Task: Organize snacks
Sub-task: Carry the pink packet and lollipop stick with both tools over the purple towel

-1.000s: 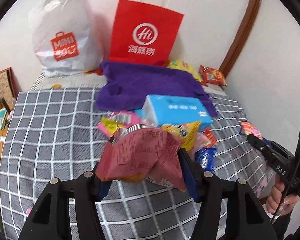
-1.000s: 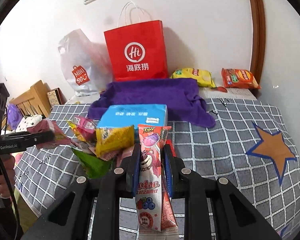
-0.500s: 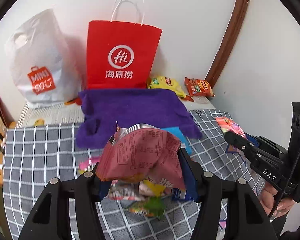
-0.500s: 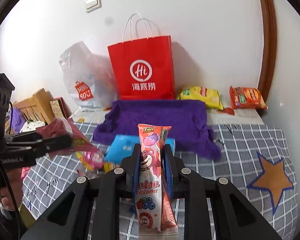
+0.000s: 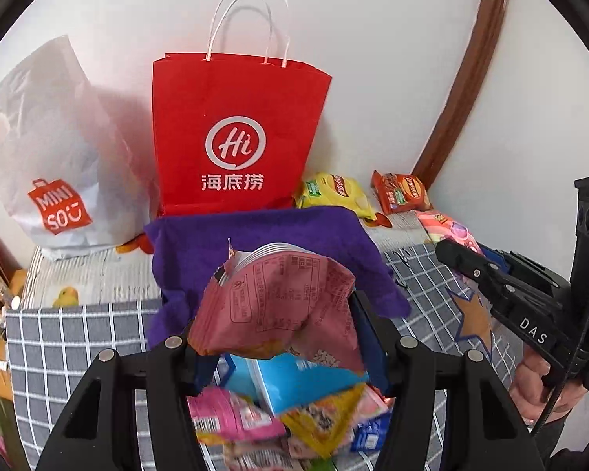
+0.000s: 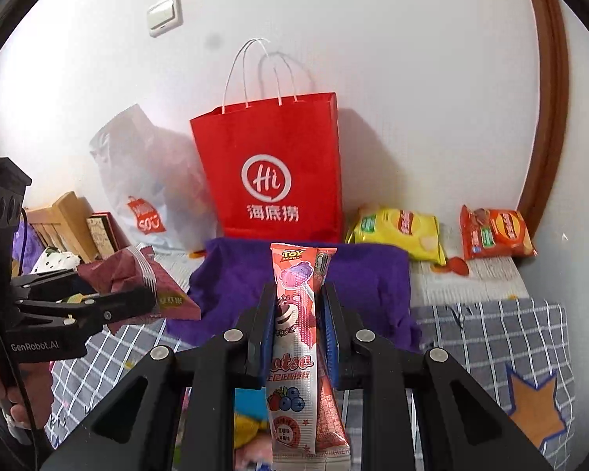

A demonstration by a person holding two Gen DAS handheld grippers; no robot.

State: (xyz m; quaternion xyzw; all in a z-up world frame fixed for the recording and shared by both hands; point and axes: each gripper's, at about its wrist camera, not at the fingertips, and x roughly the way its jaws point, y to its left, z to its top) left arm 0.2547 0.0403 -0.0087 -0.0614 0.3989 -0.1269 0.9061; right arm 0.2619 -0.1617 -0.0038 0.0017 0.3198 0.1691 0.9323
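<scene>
My left gripper (image 5: 278, 314) is shut on a crumpled pink snack packet (image 5: 282, 298), held in the air above the snack pile (image 5: 294, 416); it also shows in the right wrist view (image 6: 137, 278). My right gripper (image 6: 298, 310) is shut on a long pink lollipop packet (image 6: 294, 337), held upright; it also shows in the left wrist view (image 5: 447, 231). A red paper bag (image 5: 235, 137) stands open against the wall behind a purple cloth (image 5: 263, 231). It also shows in the right wrist view (image 6: 271, 172).
A white Miniso plastic bag (image 5: 51, 157) leans left of the red bag. A yellow chip bag (image 6: 396, 231) and an orange chip bag (image 6: 494, 231) lie at the back right. A blue tissue pack (image 5: 294, 380) sits in the pile. The bed has a grey checked cover (image 6: 491, 322).
Both grippers have risen and moved forward toward the red bag with their packets. The snack pile has dropped low in both views.
</scene>
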